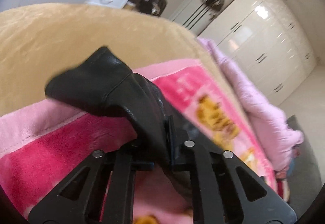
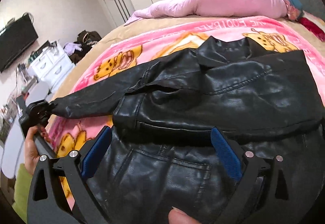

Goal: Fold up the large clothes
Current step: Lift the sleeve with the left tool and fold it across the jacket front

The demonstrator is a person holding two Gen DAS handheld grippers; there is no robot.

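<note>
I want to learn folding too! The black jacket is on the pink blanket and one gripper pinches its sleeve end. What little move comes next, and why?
Probably the left gripper, shut on the sleeve, should carry it across onto the jacket body. The sleeve sticks out sideways over the pink blanket, while the right gripper hovers open above the hem.

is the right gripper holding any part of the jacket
No: the right gripper hangs with its jaws wide apart above the black leather jacket, the blue pads touching nothing.
</note>
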